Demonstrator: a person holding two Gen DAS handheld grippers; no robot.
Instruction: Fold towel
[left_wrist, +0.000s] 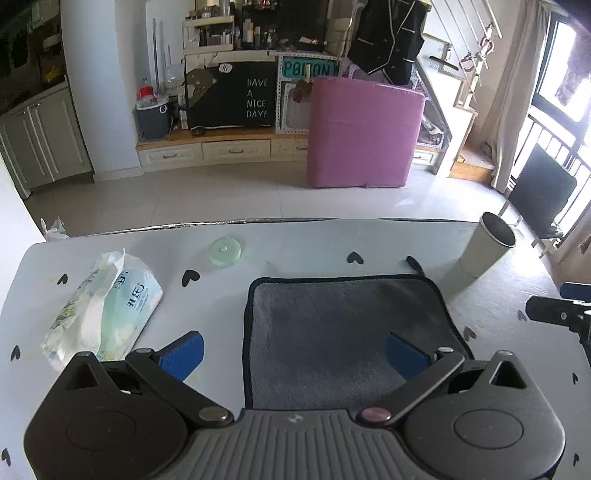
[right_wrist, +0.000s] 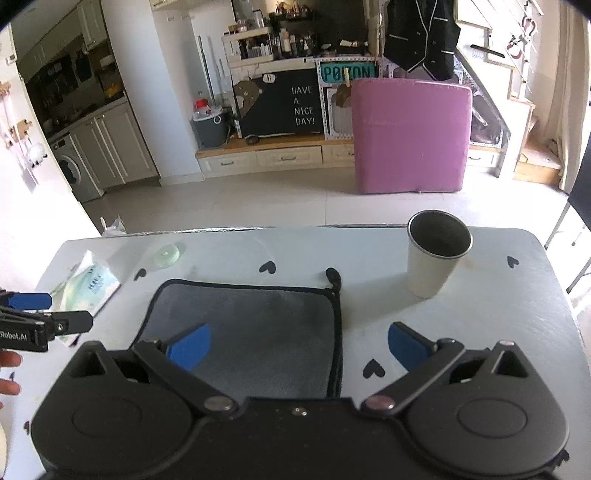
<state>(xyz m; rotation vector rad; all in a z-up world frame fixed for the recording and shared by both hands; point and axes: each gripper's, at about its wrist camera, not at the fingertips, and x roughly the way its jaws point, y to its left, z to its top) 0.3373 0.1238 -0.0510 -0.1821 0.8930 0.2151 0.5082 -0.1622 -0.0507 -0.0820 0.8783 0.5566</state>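
Observation:
A grey towel (left_wrist: 343, 332) with black trim lies flat on the pale table, with a small black hanging loop at its far right corner; it also shows in the right wrist view (right_wrist: 255, 328). My left gripper (left_wrist: 295, 352) is open and empty, hovering over the towel's near left edge. My right gripper (right_wrist: 299, 345) is open and empty, hovering over the towel's near right edge. The left gripper's fingers (right_wrist: 29, 301) show at the left edge of the right wrist view.
A white cup (right_wrist: 434, 254) stands right of the towel, also in the left wrist view (left_wrist: 485, 243). A tissue pack (left_wrist: 107, 310) lies left of the towel. A small green round lid (left_wrist: 225, 251) sits beyond it. The table's far edge (left_wrist: 258, 221) borders the tiled floor.

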